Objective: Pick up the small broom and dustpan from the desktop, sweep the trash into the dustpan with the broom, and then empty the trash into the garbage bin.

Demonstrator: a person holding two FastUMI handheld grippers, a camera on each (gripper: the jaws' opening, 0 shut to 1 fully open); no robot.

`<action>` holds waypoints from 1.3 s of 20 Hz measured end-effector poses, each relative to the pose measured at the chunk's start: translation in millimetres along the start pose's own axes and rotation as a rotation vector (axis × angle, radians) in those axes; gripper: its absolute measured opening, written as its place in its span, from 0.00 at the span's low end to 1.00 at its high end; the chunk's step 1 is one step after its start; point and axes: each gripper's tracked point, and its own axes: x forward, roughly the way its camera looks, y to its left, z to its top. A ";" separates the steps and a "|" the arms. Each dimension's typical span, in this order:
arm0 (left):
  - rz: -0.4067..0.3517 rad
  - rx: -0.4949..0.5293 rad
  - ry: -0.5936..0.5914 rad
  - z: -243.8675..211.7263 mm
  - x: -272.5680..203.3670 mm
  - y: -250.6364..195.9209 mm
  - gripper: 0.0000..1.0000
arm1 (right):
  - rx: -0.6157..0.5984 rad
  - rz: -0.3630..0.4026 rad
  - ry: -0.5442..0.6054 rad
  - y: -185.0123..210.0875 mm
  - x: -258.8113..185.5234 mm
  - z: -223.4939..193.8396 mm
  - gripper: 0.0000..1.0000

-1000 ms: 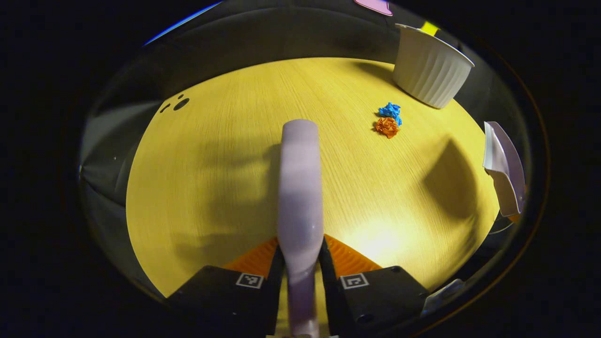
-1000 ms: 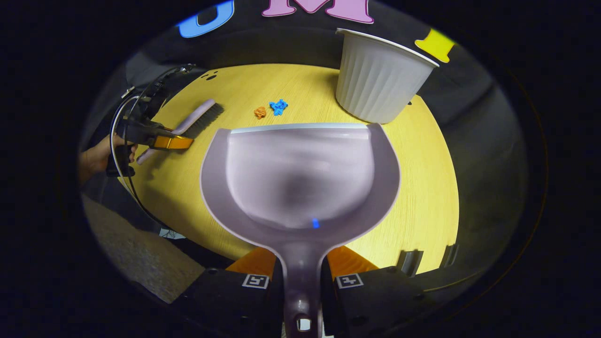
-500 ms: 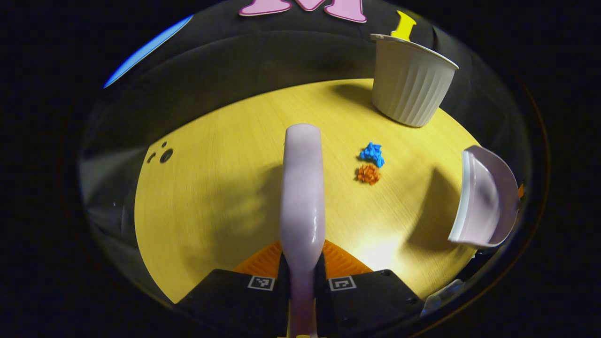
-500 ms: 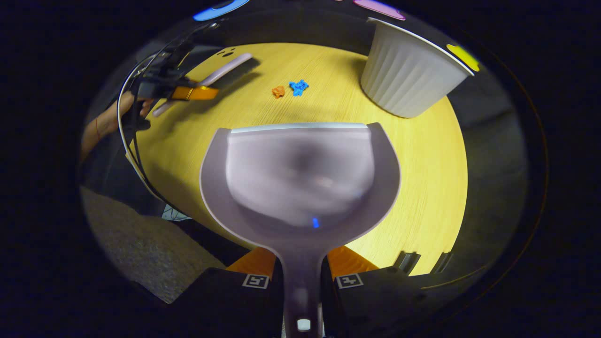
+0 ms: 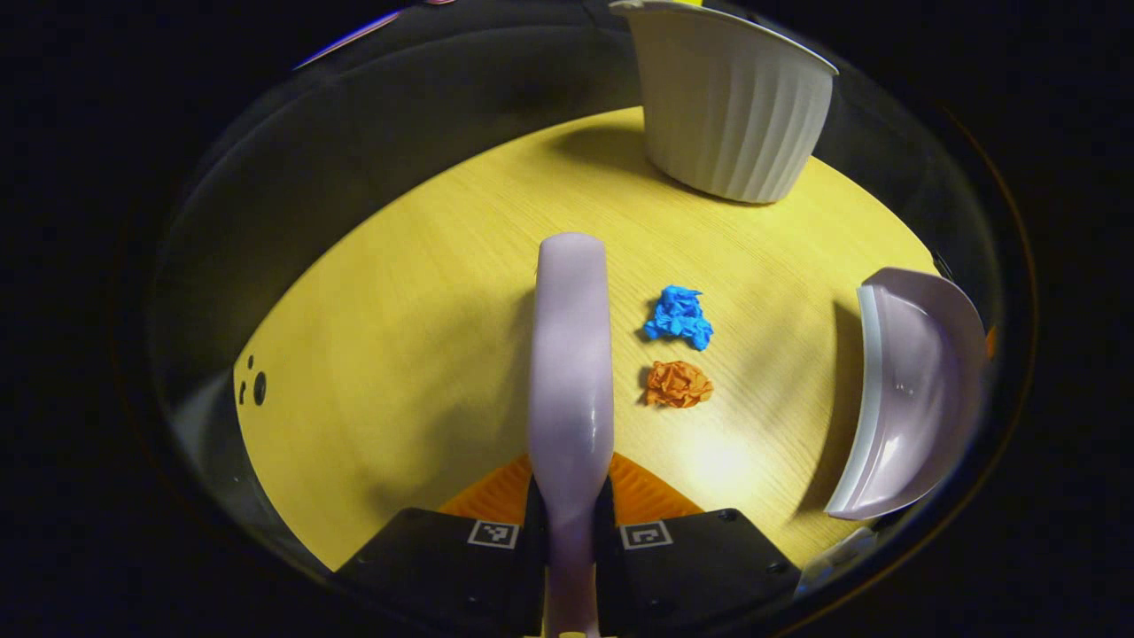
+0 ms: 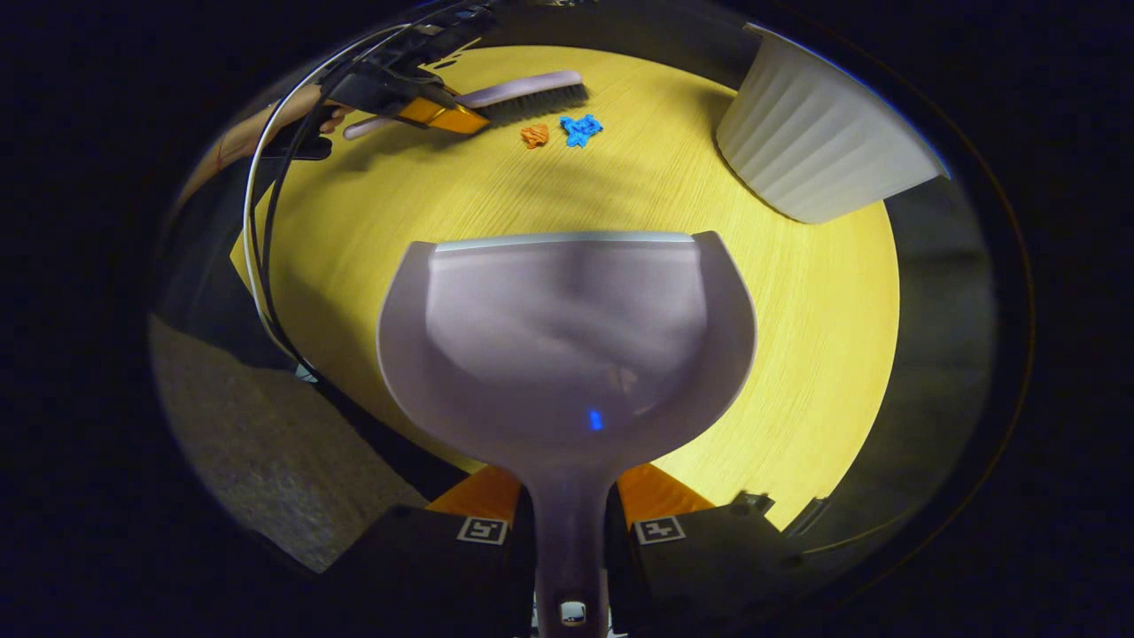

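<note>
Two trash wads, blue scrap (image 5: 678,315) and orange scrap (image 5: 677,385), sit mid-frame on the yellow bench (image 5: 399,354) in the left gripper view, just apart from each other. Broom (image 5: 570,354) runs up the centre of that view, immediately left of both scraps; dustpan (image 5: 912,390) is at the right edge, open mouth facing them. So the trash lies between the tools, presumably set up for a left-to-right sweep into the pan.

In the right gripper view the dustpan (image 6: 567,337) takes up the centre, lip pointing toward the scraps in the upper middle; looks held off the bench and well short of them, so likely needs lowering first. Can't tell whether the bristles touch the bench.

Garbage bin (image 5: 731,106) is top centre-right, beyond the trash, close enough for the dump.

Left hand-held gripper (image 5: 570,505): narrow, both fingers clamped on the broom handle. Right hand-held gripper (image 6: 570,505): narrow, both fingers clamped on the dustpan handle. Sweep not yet started, I'd say.
</note>
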 end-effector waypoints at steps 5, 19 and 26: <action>-0.152 0.092 0.001 9.0 -4.7 -42.2 0.27 | -0.051 -0.029 0.006 -9.8 4.5 3.1 0.37; -0.593 0.106 0.143 -7.6 -64.7 -191.2 0.27 | -0.030 0.014 -0.060 -14.5 19.8 -3.6 0.37; -0.466 -0.099 0.051 -9.2 -119.9 -176.3 0.27 | 0.044 0.007 -0.190 -9.6 16.5 -9.6 0.37</action>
